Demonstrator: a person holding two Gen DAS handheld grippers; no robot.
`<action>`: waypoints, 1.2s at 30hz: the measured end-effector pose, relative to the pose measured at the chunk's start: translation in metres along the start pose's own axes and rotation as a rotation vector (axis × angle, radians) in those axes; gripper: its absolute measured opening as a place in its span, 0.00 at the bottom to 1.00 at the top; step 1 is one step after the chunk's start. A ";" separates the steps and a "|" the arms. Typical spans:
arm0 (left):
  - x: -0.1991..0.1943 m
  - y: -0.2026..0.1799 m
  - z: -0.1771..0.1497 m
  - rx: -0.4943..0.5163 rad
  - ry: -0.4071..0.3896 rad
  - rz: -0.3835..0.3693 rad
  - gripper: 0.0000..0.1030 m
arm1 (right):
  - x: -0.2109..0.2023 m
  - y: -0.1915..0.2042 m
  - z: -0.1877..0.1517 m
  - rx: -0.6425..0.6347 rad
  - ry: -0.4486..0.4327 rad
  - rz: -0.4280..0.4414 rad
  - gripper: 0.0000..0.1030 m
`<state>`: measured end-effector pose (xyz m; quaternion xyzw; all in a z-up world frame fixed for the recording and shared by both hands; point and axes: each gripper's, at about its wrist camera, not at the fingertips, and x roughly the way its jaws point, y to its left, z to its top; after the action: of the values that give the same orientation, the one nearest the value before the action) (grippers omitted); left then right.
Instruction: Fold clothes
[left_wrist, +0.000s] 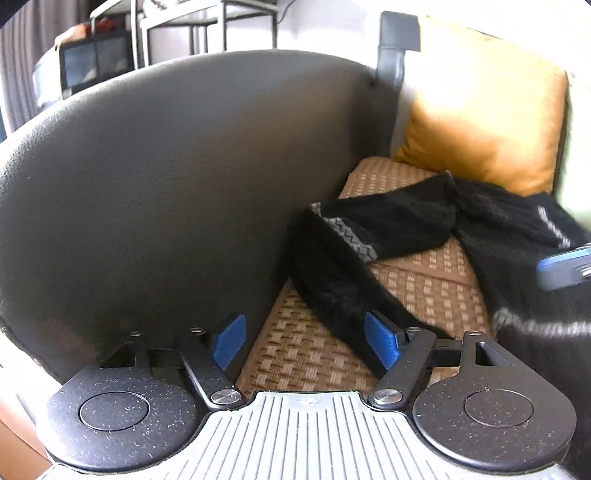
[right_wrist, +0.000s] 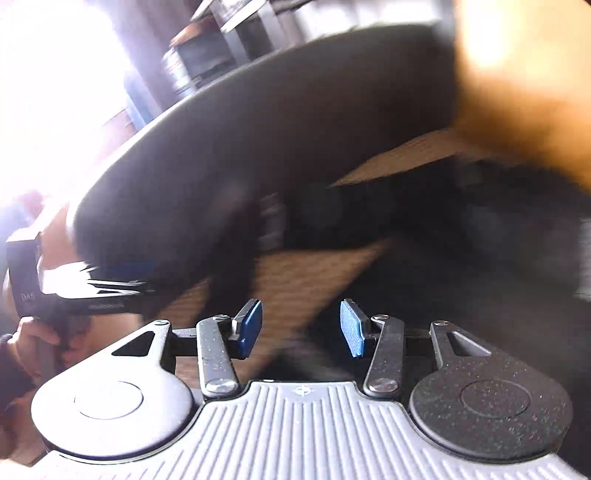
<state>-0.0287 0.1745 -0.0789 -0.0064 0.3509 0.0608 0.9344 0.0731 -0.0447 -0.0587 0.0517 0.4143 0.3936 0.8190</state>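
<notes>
A black fuzzy garment (left_wrist: 388, 236) with grey zigzag trim lies crumpled on the woven tan seat cushion (left_wrist: 436, 291) of a sofa. One sleeve runs down toward my left gripper (left_wrist: 306, 341), which is open and empty, its right blue pad touching or just over the sleeve end. My right gripper (right_wrist: 301, 328) is open and empty over the cushion's edge and the garment (right_wrist: 461, 236); this view is motion-blurred. Its blue tip (left_wrist: 561, 271) shows at the right edge of the left wrist view. The left gripper (right_wrist: 85, 284), held by a hand, appears at the left of the right wrist view.
A dark grey leather sofa armrest (left_wrist: 177, 192) rises close on the left. An orange pillow (left_wrist: 484, 122) leans at the sofa's back right. Shelving and furniture (left_wrist: 147, 40) stand behind the sofa.
</notes>
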 end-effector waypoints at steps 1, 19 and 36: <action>0.001 -0.001 -0.003 0.015 -0.005 -0.005 0.81 | 0.017 0.006 -0.001 0.010 0.026 0.016 0.52; 0.004 0.003 -0.029 0.036 -0.067 -0.097 0.81 | 0.076 0.020 0.015 0.264 0.086 0.165 0.03; 0.108 -0.110 0.069 -0.019 -0.089 -0.162 0.85 | -0.126 0.003 0.229 0.230 -0.456 -0.014 0.03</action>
<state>0.1097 0.0804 -0.1009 -0.0411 0.3069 -0.0114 0.9508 0.1923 -0.0739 0.1720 0.2293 0.2612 0.3163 0.8827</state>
